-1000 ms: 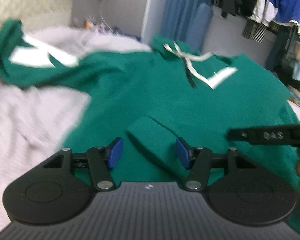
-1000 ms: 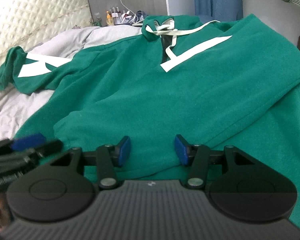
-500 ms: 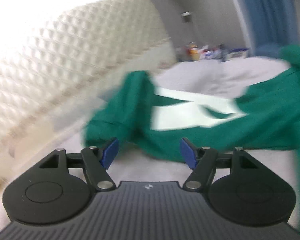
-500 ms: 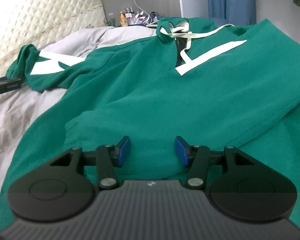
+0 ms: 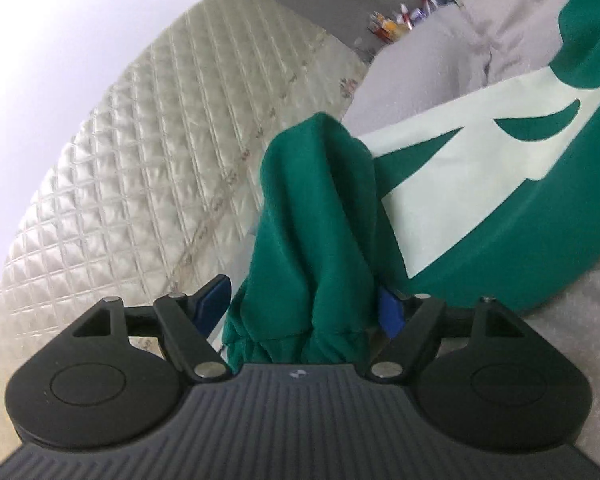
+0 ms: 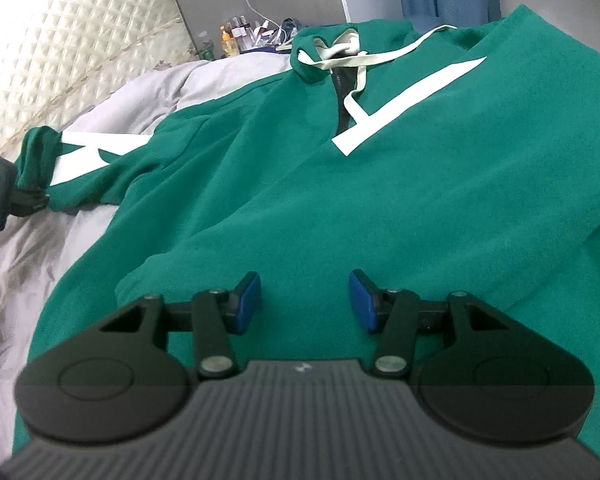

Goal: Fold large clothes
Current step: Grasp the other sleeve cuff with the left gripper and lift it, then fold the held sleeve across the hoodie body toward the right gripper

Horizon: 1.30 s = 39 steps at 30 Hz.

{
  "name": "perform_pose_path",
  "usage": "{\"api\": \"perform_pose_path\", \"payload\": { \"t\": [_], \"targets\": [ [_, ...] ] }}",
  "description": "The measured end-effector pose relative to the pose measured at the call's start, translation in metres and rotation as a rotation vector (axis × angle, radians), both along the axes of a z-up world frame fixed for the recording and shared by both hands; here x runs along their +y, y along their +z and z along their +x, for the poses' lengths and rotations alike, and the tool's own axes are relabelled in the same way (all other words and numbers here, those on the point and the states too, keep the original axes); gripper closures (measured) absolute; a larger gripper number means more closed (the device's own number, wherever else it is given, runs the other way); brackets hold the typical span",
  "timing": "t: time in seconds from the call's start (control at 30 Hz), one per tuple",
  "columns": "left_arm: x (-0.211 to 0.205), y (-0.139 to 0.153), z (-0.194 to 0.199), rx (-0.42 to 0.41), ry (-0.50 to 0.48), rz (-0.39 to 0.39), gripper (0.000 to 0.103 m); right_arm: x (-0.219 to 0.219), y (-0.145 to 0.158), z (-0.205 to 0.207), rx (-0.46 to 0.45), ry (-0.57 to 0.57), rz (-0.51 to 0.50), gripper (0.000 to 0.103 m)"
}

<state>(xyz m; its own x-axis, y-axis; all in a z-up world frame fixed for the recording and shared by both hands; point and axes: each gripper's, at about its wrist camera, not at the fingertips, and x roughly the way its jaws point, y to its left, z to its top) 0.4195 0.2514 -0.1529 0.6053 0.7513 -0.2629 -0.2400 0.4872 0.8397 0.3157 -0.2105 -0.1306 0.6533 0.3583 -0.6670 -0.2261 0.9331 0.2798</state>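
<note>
Between the left tool's (image 5: 304,312) parted jaws, sleeve cuff (image 5: 320,240).

A bed covered by a grey blanket (image 6: 100,120) carries a green hoodie (image 6: 340,180) spread flat, its left sleeve (image 5: 320,220) stretched toward the quilted headboard (image 6: 60,60).

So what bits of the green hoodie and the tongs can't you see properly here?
- Sleeve cuff, left wrist view: its end drops behind the left tongs, whose right pad is mostly covered by cloth, so contact is unclear.
- Green hoodie, right wrist view: its hem is hidden behind the right tongs, and its right side is cut off by the edge.
- Bottles by the bed: too small to read.
</note>
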Motion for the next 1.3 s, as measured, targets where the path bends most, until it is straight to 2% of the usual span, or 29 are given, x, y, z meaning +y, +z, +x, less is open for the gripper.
{"api": "perform_pose_path", "payload": {
  "t": [0.03, 0.07, 0.1, 0.13, 0.17, 0.3, 0.47, 0.53, 0.63, 0.77, 0.9, 1.0, 1.17, 1.3],
  "targets": [
    [0.002, 0.000, 0.002, 0.035, -0.006, 0.005, 0.036, 0.000, 0.001, 0.001, 0.000, -0.003, 0.003, 0.051],
    [0.002, 0.001, 0.001, 0.071, -0.007, 0.012, 0.050, -0.001, 0.001, 0.002, 0.002, -0.005, 0.009, 0.051],
    [0.004, 0.005, 0.000, 0.093, -0.002, 0.004, 0.055, -0.002, 0.002, 0.003, 0.004, -0.009, 0.014, 0.051],
    [0.008, 0.013, -0.003, 0.101, -0.001, -0.027, 0.066, -0.003, 0.002, 0.004, 0.004, -0.012, 0.020, 0.051],
    [0.010, 0.025, -0.005, 0.102, 0.005, -0.067, 0.068, -0.005, 0.003, 0.004, 0.003, -0.018, 0.025, 0.051],
    [0.005, 0.097, -0.019, 0.065, 0.005, -0.270, 0.072, -0.013, 0.006, 0.000, 0.002, -0.044, 0.045, 0.051],
    [-0.014, 0.212, -0.024, -0.013, 0.032, -0.655, 0.074, -0.024, 0.012, -0.011, 0.014, -0.063, 0.105, 0.051],
    [-0.035, 0.256, -0.028, -0.058, 0.031, -0.782, 0.075, -0.027, 0.014, -0.018, 0.007, -0.059, 0.118, 0.051],
    [-0.082, 0.308, -0.034, -0.119, 0.006, -0.876, 0.076, -0.034, 0.017, -0.031, 0.006, -0.054, 0.148, 0.049],
    [-0.167, 0.353, -0.048, -0.176, -0.057, -0.968, 0.077, -0.050, 0.024, -0.049, -0.013, -0.053, 0.206, 0.049],
    [-0.262, 0.377, -0.060, -0.163, -0.168, -0.989, 0.077, -0.072, 0.035, -0.064, -0.051, -0.072, 0.271, 0.049],
    [-0.328, 0.370, -0.064, -0.127, -0.232, -0.997, 0.077, -0.091, 0.040, -0.072, -0.073, -0.106, 0.307, 0.049],
    [-0.420, 0.330, -0.063, -0.026, -0.302, -1.020, 0.076, -0.126, 0.038, -0.080, -0.093, -0.189, 0.345, 0.049],
    [-0.463, 0.290, -0.059, 0.056, -0.322, -1.067, 0.075, -0.155, 0.035, -0.080, -0.089, -0.293, 0.390, 0.049]
  ]
}}
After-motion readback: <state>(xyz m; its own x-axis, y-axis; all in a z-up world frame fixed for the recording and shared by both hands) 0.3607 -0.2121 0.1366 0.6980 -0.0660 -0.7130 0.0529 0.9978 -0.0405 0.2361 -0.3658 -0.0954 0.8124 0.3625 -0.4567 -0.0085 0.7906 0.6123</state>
